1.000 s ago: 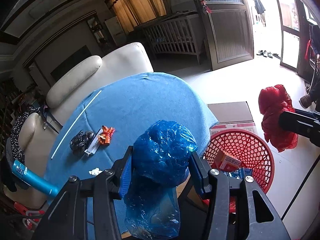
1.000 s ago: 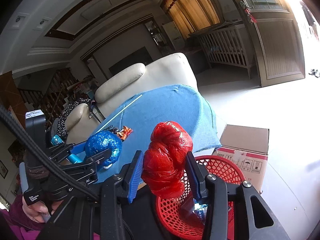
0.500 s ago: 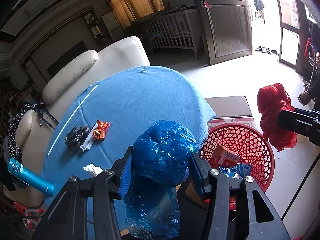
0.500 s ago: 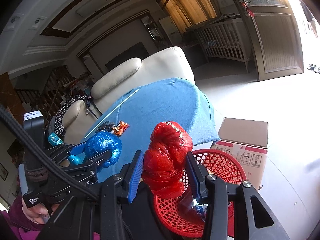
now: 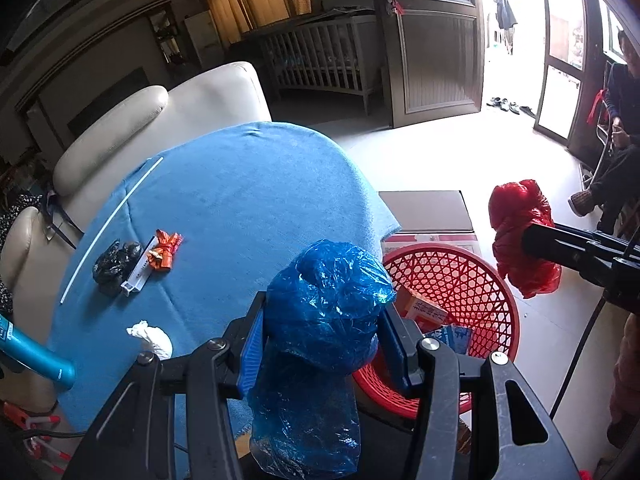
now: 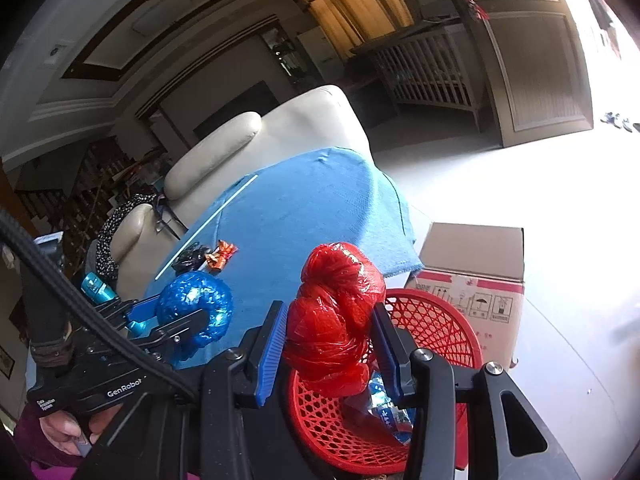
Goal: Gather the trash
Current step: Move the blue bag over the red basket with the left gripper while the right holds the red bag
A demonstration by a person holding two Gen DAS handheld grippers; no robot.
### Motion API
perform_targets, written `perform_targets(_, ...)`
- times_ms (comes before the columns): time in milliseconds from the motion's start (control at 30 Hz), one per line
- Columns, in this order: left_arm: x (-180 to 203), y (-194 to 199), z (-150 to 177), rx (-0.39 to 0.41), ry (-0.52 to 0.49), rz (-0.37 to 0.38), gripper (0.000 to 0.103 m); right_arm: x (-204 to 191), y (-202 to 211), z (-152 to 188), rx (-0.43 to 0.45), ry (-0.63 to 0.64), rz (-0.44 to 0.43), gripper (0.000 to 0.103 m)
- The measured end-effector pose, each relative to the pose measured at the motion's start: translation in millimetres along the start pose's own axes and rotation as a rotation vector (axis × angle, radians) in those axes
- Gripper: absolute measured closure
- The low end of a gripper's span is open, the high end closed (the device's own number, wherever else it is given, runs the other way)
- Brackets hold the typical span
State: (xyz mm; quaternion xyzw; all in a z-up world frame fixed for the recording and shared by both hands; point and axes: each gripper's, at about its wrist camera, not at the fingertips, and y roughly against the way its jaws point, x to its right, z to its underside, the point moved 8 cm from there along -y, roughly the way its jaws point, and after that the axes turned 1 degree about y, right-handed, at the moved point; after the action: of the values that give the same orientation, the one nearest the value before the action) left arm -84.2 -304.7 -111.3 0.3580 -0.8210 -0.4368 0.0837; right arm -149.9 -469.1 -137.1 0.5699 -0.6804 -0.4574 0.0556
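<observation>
My left gripper (image 5: 324,332) is shut on a crumpled blue plastic bag (image 5: 320,344), held over the near edge of the blue-clothed table (image 5: 240,208), beside the red mesh basket (image 5: 460,280). My right gripper (image 6: 332,340) is shut on a crumpled red plastic bag (image 6: 332,312), hanging above the red mesh basket (image 6: 440,320). From the left wrist view the red bag (image 5: 520,232) hangs past the basket's far right rim. The basket holds an orange carton (image 5: 424,308) and blue packets. A black wad (image 5: 114,260), an orange wrapper (image 5: 164,250) and a white tissue (image 5: 152,338) lie on the cloth.
A cardboard box (image 6: 472,264) stands on the floor behind the basket. A cream armchair (image 5: 160,128) backs the table. A long white stick (image 5: 112,224) lies along the cloth's left side. A blue cylinder (image 5: 32,360) sits at the left edge. A seated person (image 5: 616,152) is at the far right.
Both views tilt slightly further down, so the table and basket sit higher in frame. The right gripper with the red bag has sunk a little toward the basket. Both grips are unchanged.
</observation>
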Motion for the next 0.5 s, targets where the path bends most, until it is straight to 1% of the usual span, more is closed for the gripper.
perform_targets(200, -0.4, 4.6, -2.2, 0.019, -0.011, -0.023, 0.049, -2.2, 5.5, 0.6, 0.015, 0.015, -0.007, 0.057)
perform_targets(500, 2.2, 6.0, -2.1, 0.021, -0.016, -0.025, 0.048, -8.7, 6.9, 1.5, 0.019, 0.029, -0.013, 0.057)
